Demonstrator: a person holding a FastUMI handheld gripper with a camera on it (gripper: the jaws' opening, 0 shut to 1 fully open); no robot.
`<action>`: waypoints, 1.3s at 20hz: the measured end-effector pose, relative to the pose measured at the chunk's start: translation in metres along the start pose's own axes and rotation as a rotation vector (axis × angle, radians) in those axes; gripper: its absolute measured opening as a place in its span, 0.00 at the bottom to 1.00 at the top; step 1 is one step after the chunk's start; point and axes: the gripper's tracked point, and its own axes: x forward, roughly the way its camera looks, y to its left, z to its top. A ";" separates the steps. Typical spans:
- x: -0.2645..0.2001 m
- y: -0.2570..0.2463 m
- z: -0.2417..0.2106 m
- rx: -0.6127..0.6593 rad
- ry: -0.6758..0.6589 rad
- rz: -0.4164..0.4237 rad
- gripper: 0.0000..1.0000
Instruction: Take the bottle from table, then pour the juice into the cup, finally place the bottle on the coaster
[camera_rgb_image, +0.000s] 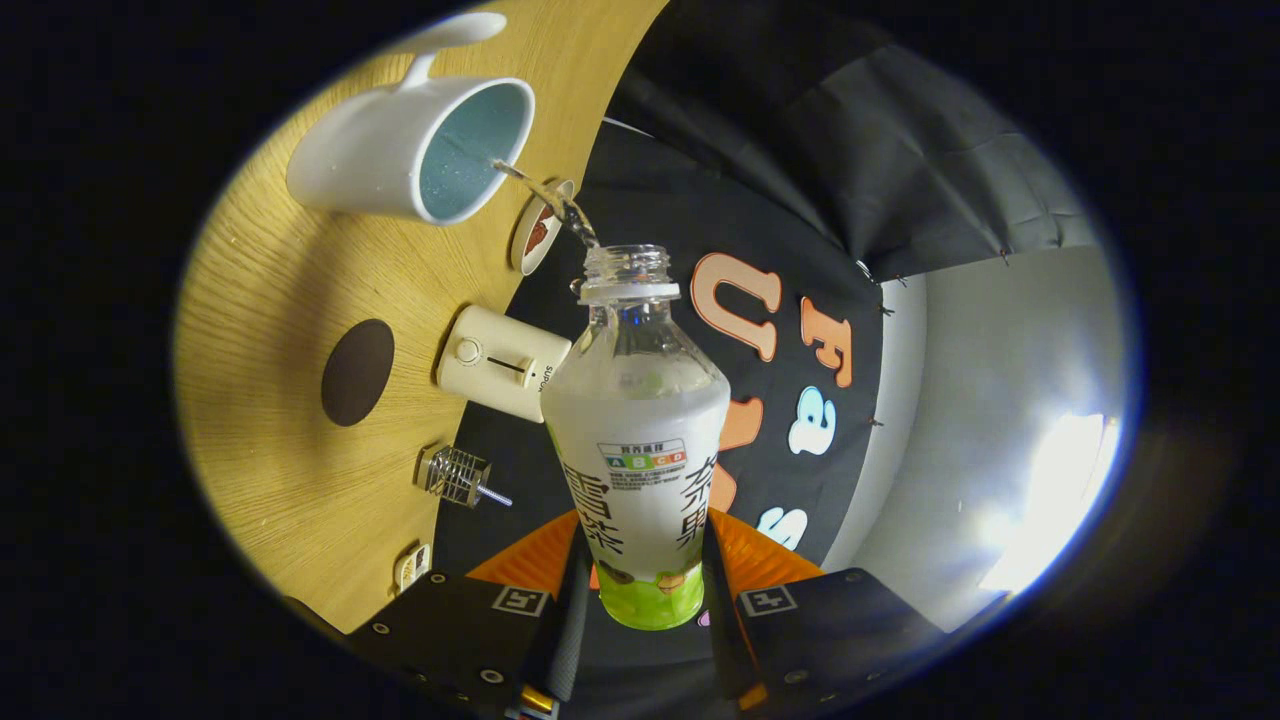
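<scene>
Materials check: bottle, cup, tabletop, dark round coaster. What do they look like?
Bottle, clamped between the claw fingers: clear thin plastic, since liquid shows through, with a printed wrap label.
Cup: likely glazed ceramic, glossy white outside, pale blue inside.
Tabletop: wood-grain surface, matte; veneer or laminate, can't tell.
Coaster: flat dark brown disc, matte; material unclear.

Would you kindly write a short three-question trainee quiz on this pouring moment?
1. True or false: the gripper is shut on the uncapped clear plastic bottle.
2. Where does the thin stream of juice land? A) in the white mug with the blue inside B) on the dark brown oval coaster C) on the cream box with a dial
3. Fill in: the coaster lies on the light wooden ____.

Key: 1 true; 2 A; 3 table.
</scene>
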 end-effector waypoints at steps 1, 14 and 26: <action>0.001 0.000 0.000 -0.007 -0.004 -0.003 0.54; 0.003 -0.002 0.008 -0.090 -0.046 -0.035 0.54; 0.006 -0.018 0.022 -0.167 -0.110 -0.064 0.54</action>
